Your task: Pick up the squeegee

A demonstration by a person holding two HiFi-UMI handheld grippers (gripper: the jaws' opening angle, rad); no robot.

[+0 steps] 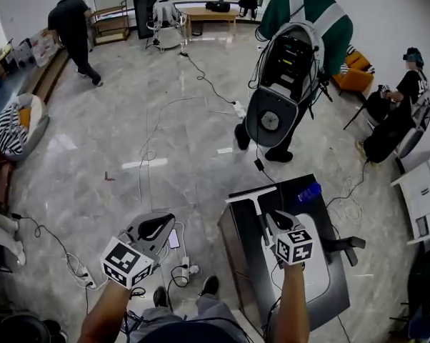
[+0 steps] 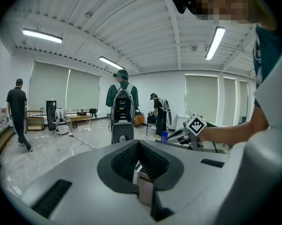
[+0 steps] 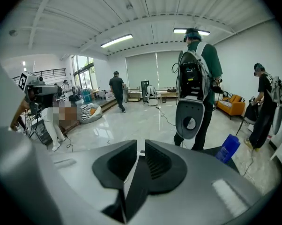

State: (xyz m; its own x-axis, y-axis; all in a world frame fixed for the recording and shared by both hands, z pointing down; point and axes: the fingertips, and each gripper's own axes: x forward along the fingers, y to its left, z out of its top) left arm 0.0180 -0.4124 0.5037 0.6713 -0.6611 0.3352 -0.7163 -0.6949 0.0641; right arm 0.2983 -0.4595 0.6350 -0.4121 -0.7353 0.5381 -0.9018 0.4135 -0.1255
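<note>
The squeegee (image 1: 251,194) lies on a black table (image 1: 238,252), its pale blade at the far edge and its dark handle running back toward me. My right gripper (image 1: 268,219) is down over that handle. In the right gripper view the handle (image 3: 134,182) runs between the jaws, which stand a little apart at the right gripper (image 3: 141,147); I see no pad pressing on it. My left gripper (image 1: 155,226) hangs over the floor left of the table. It holds nothing, and the left gripper (image 2: 138,142) has its ribbed pads meeting at the tips.
A blue bottle (image 1: 309,190) stands at the table's far corner beside a white pad (image 1: 321,263). A person with a backpack (image 1: 292,56) stands just beyond the table. Cables and a power strip (image 1: 186,269) lie on the floor by my feet.
</note>
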